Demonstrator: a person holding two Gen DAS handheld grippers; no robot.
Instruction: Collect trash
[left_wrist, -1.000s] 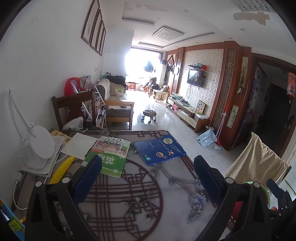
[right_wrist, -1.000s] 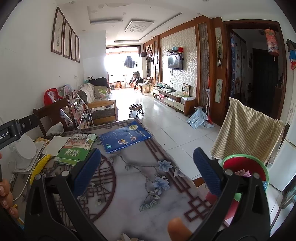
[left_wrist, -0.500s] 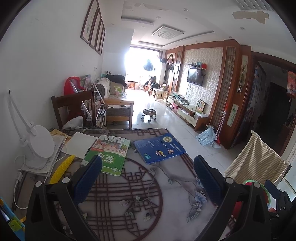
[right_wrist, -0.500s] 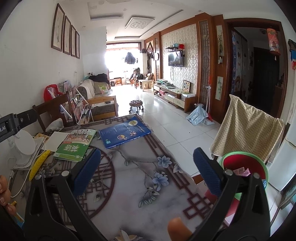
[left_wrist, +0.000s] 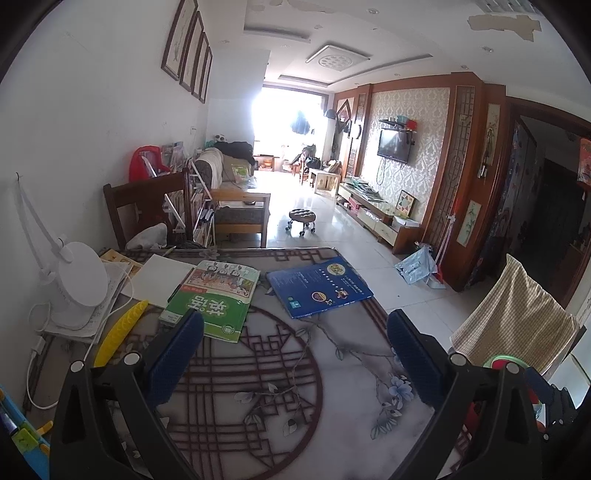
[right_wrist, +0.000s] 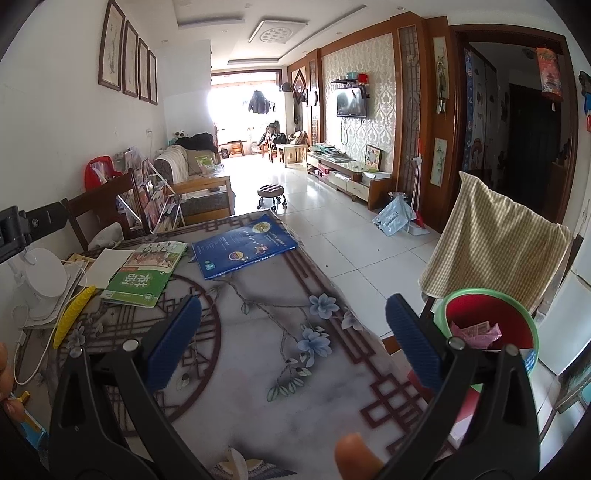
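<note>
- Hovering above the patterned worktop (left_wrist: 280, 373), the left gripper (left_wrist: 295, 354) held its blue-padded fingers (left_wrist: 177, 354) spread wide with nothing between them.
- The right gripper (right_wrist: 293, 339) was likewise wide apart and empty, its blue fingers (right_wrist: 410, 343) poised over the worktop's right edge (right_wrist: 362, 332); both pointed level down the room rather than down at the surface.
- A fingertip of the person's right hand (right_wrist: 354, 458) showed at the bottom of the right wrist view, and part of the left hand (right_wrist: 5, 376) at that view's left border.
- Just beyond the right finger, a red bin with a green rim (right_wrist: 484, 325) stood beside the worktop, off its right edge, with pink scraps of trash (right_wrist: 476, 332) lying inside.
- In the left wrist view only a sliver of that bin (left_wrist: 498, 362) peeked out behind the right finger.
- A checked cloth (right_wrist: 495, 243) hung over a chair just behind the bin.
- Farther out on the worktop lay a green book (left_wrist: 210, 302) and a blue book (left_wrist: 317, 288), side by side, apart from both grippers.
- A yellow strip (left_wrist: 120, 332) and a white lamp (left_wrist: 74, 284) sat at the left edge.
</note>
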